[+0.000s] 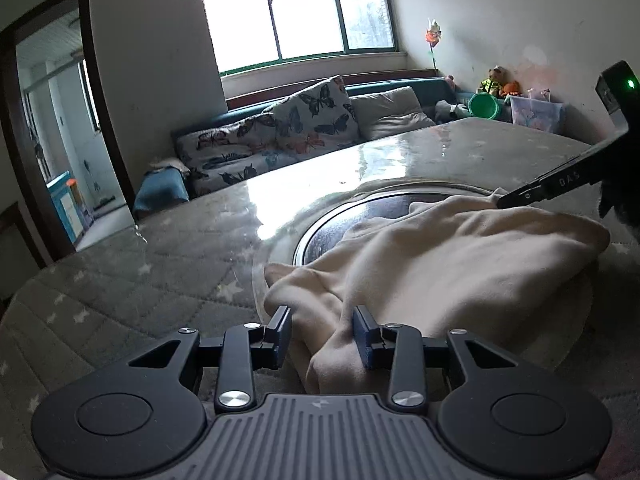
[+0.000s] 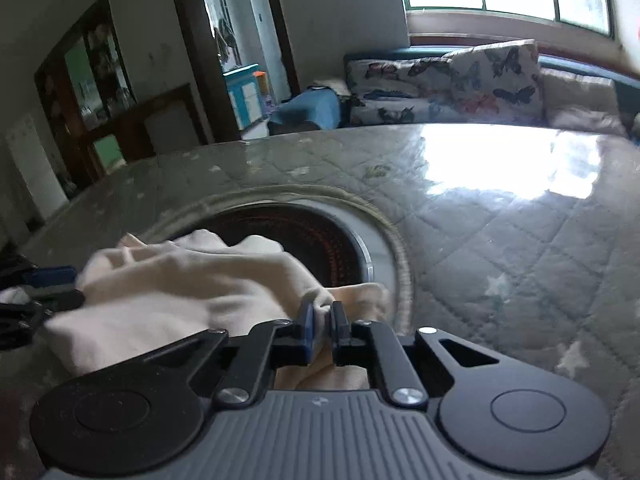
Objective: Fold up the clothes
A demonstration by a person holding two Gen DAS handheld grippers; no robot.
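Lying bunched on the table, the cloth is cream, soft and matte, with deep creases running lengthwise and a rumpled near end. It sits mostly over the round dark inset at the table's middle, covering the near part of it; the far rim of the inset stays bare. Table surface is a grey quilted cover with pale stars under a glossy clear sheet that throws back window glare. Left gripper: jaws part open, a fold of the cloth's near end lying between them; the blue right-hand pad touches the fabric, the other stands clear, so no pinch. Right gripper: jaws closed tight on a bunched corner of the cloth, fabric squeezed between the blue pad and the black one. In the left view the right gripper's tip meets the cloth's far right edge. Containers: a green bowl sits on the far bench beside soft toys; contents cannot be told. Butterfly-print cushions line the bench under the window.
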